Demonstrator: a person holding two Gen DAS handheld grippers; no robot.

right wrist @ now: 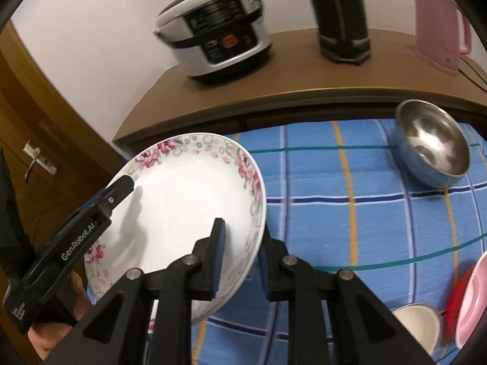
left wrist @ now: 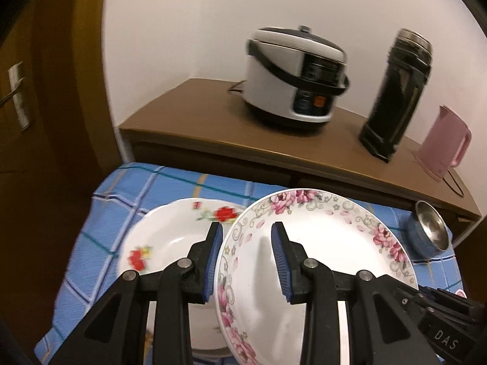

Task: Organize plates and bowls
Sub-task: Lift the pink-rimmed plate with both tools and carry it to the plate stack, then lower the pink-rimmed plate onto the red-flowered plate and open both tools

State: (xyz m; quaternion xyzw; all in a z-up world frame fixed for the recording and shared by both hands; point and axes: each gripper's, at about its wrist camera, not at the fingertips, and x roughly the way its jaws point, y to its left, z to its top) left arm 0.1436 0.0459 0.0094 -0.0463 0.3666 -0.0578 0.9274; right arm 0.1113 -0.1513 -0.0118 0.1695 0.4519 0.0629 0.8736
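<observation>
A white plate with pink flowers on its rim (left wrist: 328, 243) (right wrist: 188, 194) is lifted and tilted above the blue checked cloth (right wrist: 350, 182). My left gripper (left wrist: 247, 243) straddles its left rim, one finger on each side. My right gripper (right wrist: 242, 240) straddles its right rim the same way. How tightly each set of jaws presses on the rim does not show. A second white plate with red flowers (left wrist: 170, 243) lies on the cloth under and left of it. A steel bowl with a blue outside (right wrist: 432, 149) (left wrist: 429, 231) stands at the far right.
A brown cabinet (left wrist: 213, 127) behind the table carries a rice cooker (left wrist: 295, 76), a black thermos (left wrist: 395, 94) and a pink kettle (left wrist: 441, 143). A pink bowl (right wrist: 474, 301), a red item and a small white bowl (right wrist: 417, 331) sit at near right. A door is at left.
</observation>
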